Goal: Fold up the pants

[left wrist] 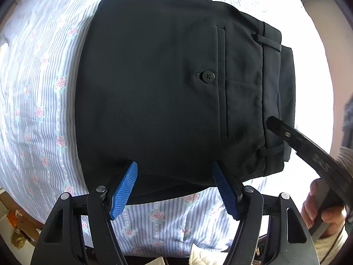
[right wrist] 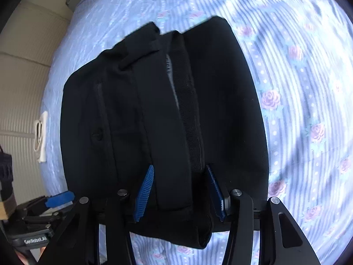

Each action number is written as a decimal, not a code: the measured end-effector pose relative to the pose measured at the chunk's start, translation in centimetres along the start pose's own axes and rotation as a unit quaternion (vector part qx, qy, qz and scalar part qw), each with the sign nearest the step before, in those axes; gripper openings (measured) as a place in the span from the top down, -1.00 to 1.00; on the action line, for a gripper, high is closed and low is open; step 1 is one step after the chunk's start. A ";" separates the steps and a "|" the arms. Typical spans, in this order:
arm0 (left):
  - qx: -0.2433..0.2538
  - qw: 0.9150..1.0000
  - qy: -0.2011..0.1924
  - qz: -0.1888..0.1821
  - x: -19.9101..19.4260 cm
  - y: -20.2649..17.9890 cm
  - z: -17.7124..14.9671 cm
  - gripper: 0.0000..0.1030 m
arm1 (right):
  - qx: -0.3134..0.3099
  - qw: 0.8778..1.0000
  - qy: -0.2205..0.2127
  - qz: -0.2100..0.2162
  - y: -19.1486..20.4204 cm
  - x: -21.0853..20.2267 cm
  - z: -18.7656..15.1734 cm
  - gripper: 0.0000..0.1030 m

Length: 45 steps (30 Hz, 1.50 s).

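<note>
Black pants [left wrist: 167, 88] lie folded into a compact stack on the bed, back pocket and button [left wrist: 208, 76] up, waistband at the right. My left gripper [left wrist: 174, 172] is open, its blue pads at the stack's near edge, holding nothing. My right gripper [right wrist: 179, 170] is open, its blue pads [right wrist: 145, 190] either side of the waistband [right wrist: 174, 132] of the pants [right wrist: 227, 110]. In the left wrist view the right gripper's black finger [left wrist: 293, 137] rests at the waistband. In the right wrist view the left gripper [right wrist: 58, 198] shows at the lower left.
A blue-and-white striped bedsheet [left wrist: 44, 92] with pink roses covers the bed. A white object [right wrist: 40, 137] lies near the bed's far edge by a beige padded wall [right wrist: 24, 70]. The person's hand [left wrist: 326, 212] shows at the right. Clutter [left wrist: 17, 231] lies beyond the bed's edge.
</note>
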<state>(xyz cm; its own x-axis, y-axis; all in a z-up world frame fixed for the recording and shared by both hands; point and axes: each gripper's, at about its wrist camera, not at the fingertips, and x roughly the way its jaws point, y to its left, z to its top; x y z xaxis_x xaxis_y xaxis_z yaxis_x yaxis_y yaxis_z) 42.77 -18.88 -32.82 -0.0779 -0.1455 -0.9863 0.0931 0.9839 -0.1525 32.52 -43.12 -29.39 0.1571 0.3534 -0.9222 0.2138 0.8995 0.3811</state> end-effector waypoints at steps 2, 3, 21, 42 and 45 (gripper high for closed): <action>-0.006 1.000 0.003 -0.002 0.0 0.2 -0.4 -0.36 | -0.020 1.000 -0.013 0.004 0.8 -1.0 -0.3 0.04; -0.009 1.000 0.004 -0.003 0.1 0.3 -0.5 -0.36 | -0.025 1.000 -0.016 0.006 1.0 -1.2 -0.5 0.04; 0.007 1.000 0.015 0.010 -0.2 -1.2 -0.7 -0.36 | 0.023 0.999 0.028 0.040 -0.9 2.1 1.3 0.54; 0.028 0.999 0.003 0.019 -0.2 -4.6 -0.7 -0.42 | 0.023 0.995 -0.029 -0.092 -2.3 -3.1 0.2 0.44; 0.022 0.999 -0.012 0.020 -0.4 -4.2 -1.4 -0.46 | 0.033 0.994 -0.042 -0.092 -3.9 -4.8 -0.9 0.09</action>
<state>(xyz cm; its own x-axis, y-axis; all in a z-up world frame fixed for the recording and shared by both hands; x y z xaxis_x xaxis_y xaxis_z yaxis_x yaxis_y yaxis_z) 41.06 -22.81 -31.67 -0.0504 -0.1085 -0.9928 0.1396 0.9836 -0.1146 30.03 -48.12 -26.56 0.1894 0.1582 -0.9691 0.3084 0.9274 0.2117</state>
